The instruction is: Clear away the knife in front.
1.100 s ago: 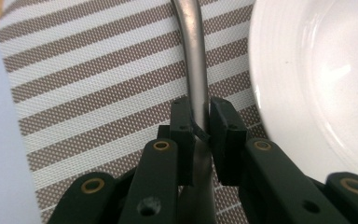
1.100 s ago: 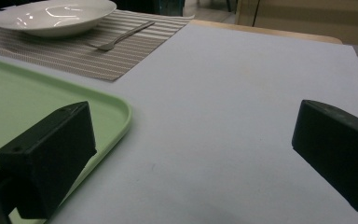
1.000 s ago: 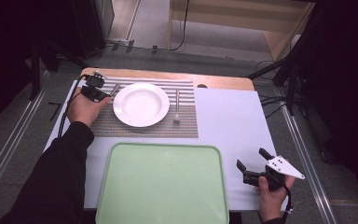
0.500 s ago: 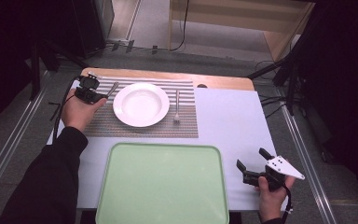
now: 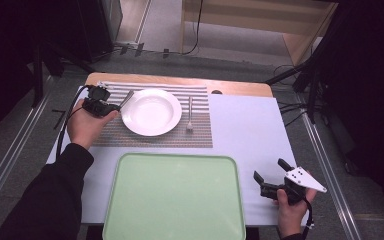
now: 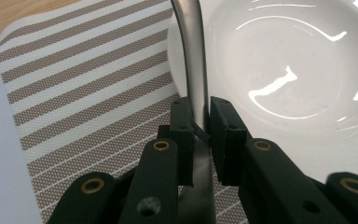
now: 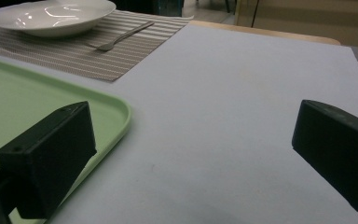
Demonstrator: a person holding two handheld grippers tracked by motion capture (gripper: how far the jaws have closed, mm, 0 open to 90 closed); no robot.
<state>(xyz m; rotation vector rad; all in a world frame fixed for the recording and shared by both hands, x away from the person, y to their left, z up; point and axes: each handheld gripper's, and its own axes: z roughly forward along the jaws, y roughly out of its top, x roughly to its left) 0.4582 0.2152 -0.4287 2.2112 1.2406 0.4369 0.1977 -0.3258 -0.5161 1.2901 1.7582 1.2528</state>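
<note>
A white plate (image 5: 151, 111) sits on a striped placemat (image 5: 155, 136), with a fork (image 5: 190, 115) lying to its right. My left gripper (image 5: 114, 106) is at the plate's left edge, shut on the handle of a silver utensil (image 5: 127, 98). In the left gripper view the pads (image 6: 182, 122) pinch that flat metal handle (image 6: 195, 70), which runs up along the plate's rim (image 6: 279, 65). My right gripper (image 5: 269, 170) rests at the table's near right corner. Its jaws stand wide apart over the bare pale tabletop (image 7: 223, 93), with nothing between them.
A large green tray (image 5: 175, 200) lies at the near middle, its corner (image 7: 116, 109) close to the right gripper's left jaw. In the right gripper view the plate (image 7: 51, 16) and fork (image 7: 121, 35) sit far off. A wooden table edge (image 5: 180, 80) runs behind the placemat.
My left hand has shifted slightly beside the plate, its forearm drawing back toward the near left, the utensil still in its jaws. The right hand has not moved.
</note>
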